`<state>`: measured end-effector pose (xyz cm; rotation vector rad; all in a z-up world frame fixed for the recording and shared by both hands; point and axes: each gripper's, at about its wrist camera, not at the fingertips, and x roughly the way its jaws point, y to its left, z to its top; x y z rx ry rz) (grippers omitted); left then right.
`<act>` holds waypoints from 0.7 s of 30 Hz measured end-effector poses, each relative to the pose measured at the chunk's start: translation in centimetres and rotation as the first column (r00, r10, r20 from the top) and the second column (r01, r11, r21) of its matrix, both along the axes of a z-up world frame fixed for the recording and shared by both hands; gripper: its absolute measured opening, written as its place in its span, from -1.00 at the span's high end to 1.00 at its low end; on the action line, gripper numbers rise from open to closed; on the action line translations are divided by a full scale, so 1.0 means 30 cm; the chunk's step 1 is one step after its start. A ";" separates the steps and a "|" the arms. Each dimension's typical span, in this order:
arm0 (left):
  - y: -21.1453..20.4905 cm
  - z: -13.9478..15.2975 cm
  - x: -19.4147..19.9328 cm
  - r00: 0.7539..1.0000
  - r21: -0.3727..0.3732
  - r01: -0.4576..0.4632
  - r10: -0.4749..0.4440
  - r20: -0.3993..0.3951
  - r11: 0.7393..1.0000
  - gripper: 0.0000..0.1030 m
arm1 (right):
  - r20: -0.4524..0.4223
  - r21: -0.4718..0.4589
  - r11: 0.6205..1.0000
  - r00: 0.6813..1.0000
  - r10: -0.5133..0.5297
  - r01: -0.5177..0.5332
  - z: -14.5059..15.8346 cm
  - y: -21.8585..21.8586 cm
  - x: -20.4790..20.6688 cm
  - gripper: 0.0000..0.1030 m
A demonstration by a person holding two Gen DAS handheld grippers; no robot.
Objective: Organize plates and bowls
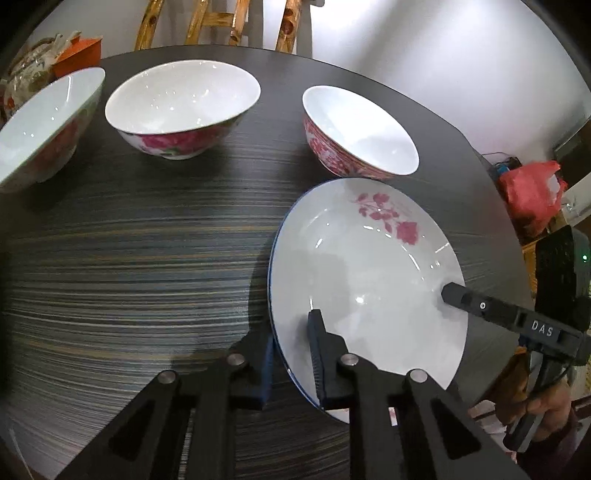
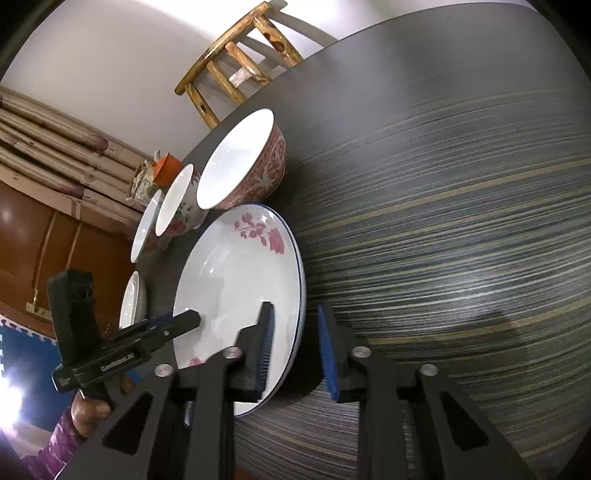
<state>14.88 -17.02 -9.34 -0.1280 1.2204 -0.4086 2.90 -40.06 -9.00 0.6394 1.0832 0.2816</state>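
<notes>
A white plate (image 1: 369,280) with a blue rim and a pink rose print lies on the dark striped table (image 1: 129,258), in front of a red-patterned bowl (image 1: 354,136). My left gripper (image 1: 291,332) is shut on the plate's near-left rim, one finger inside and one outside. My right gripper (image 2: 295,308) clamps the opposite rim of the plate (image 2: 240,280) the same way. Its finger (image 1: 454,291) shows across the plate in the left wrist view. I cannot tell whether the plate is lifted off the table. A rose bowl (image 1: 184,107) and another bowl (image 1: 44,125) stand further left.
A small white dish (image 2: 131,299) sits at the table edge beyond the plate. A teapot (image 1: 29,70) and an orange box (image 1: 79,55) stand at the far left corner. A wooden chair (image 1: 218,26) is behind the table and a red bag (image 1: 532,192) off its right edge.
</notes>
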 end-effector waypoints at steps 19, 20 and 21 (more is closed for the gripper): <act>0.152 0.113 -0.149 0.996 -0.039 -0.080 0.081 0.025 0.996 0.76 | -0.006 0.044 0.999 1.000 0.021 -0.021 0.034 0.081 -0.082 0.80; 0.182 0.122 -0.160 0.995 -0.039 -0.095 0.097 0.027 0.995 0.76 | -0.007 0.046 0.998 0.999 0.032 -0.032 0.040 0.096 -0.078 0.80; 0.207 0.132 -0.169 0.994 -0.040 -0.107 0.108 0.030 0.993 0.76 | -0.007 0.046 0.998 0.999 0.040 -0.040 0.046 0.108 -0.074 0.80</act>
